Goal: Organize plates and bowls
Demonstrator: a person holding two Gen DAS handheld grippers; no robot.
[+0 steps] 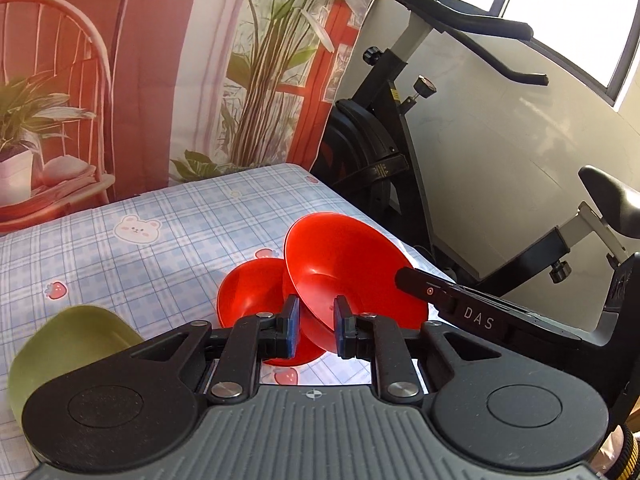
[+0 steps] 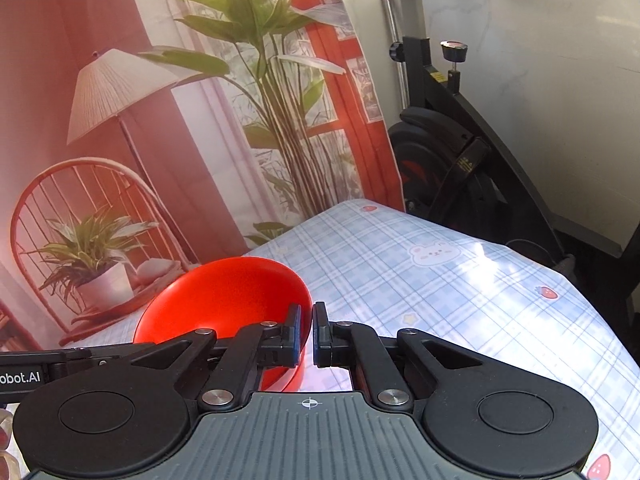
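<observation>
In the left wrist view a red bowl (image 1: 352,264) hangs tilted above the table, its mouth toward the camera. My left gripper (image 1: 317,324) is shut on its near rim. My right gripper (image 1: 402,276) comes in from the right and pinches the bowl's right rim. In the right wrist view the right gripper (image 2: 313,332) is shut on the right edge of the red bowl (image 2: 224,300). A second red dish (image 1: 248,296) sits lower, behind and left of the bowl, partly hidden by it. A green bowl (image 1: 68,348) lies at the lower left.
The table (image 1: 140,248) wears a blue plaid cloth with bears and strawberries; its right edge drops off near the bowl. A black exercise bike (image 1: 400,128) stands past that edge. A printed curtain (image 1: 160,80) hangs behind the table.
</observation>
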